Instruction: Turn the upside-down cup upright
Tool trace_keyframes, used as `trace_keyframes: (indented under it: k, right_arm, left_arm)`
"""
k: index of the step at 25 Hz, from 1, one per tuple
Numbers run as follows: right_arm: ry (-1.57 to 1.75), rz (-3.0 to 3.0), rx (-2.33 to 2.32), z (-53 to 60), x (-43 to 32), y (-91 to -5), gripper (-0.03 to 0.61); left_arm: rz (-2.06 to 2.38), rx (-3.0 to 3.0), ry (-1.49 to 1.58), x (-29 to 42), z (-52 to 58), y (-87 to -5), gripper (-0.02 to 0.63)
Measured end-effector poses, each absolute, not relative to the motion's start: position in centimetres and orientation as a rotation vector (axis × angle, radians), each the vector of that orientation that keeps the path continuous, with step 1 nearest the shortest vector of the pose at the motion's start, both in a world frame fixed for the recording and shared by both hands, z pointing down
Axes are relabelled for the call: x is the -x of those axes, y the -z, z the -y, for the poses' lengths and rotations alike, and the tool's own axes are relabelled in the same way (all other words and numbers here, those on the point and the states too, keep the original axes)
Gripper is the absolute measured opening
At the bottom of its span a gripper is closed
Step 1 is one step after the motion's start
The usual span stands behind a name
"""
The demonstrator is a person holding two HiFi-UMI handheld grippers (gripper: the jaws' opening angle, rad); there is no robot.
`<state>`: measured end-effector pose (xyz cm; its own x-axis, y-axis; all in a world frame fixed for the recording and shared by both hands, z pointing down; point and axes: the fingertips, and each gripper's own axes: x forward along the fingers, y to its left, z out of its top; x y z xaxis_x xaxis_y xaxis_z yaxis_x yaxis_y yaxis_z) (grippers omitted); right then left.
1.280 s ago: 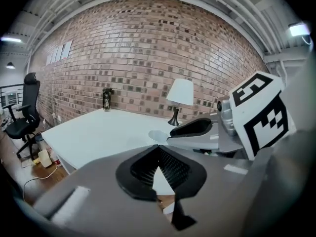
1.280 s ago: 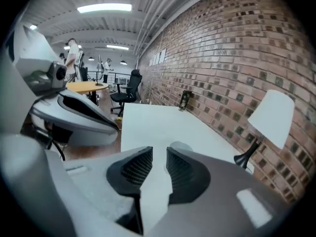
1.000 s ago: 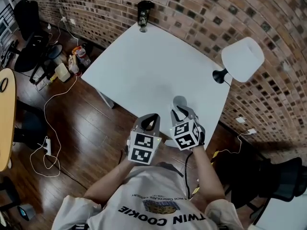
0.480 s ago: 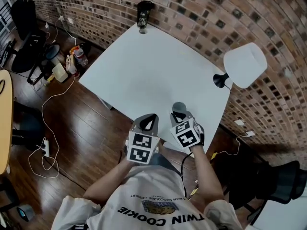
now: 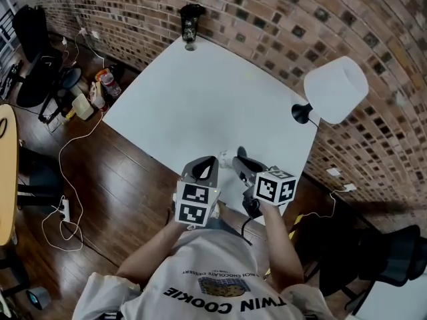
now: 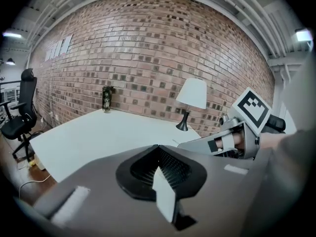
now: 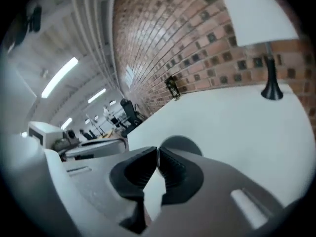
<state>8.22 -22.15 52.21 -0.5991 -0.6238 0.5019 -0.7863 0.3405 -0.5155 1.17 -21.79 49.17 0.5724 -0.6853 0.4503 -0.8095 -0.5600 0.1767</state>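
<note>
The left gripper [image 5: 203, 165] is hovering clenched, empty. The right gripper [image 7: 158, 157] is pinching the cup [image 7: 181, 143] by its thin wall. The cup is hanging tilted over the table's [image 5: 200, 92] near edge, seemingly light, stiff, slick — the rim suits gripping.

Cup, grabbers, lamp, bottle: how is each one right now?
cup: pinched in the right gripper; can't tell if it is upright.
right gripper: shut on the cup.
left gripper: shut, empty.
lamp: standing upright.
dark bottle: standing upright at the table's far corner.
</note>
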Motion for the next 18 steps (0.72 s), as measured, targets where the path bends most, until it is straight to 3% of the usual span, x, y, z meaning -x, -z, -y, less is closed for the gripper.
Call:
trace_keyframes:
  k: [14, 18]
  right_arm:
    - [-1.875, 2.421, -1.38, 21.9, -12.2, -56.7, 0.023]
    - [-1.879, 2.439, -1.354, 22.0, -12.2, -57.0, 0.028]
  left_arm:
    - [1.237, -2.421, -0.513, -2.4, 22.8, -49.6, 0.005]
    - [1.244, -2.417, -0.518, -2.3, 23.0, -49.7, 0.005]
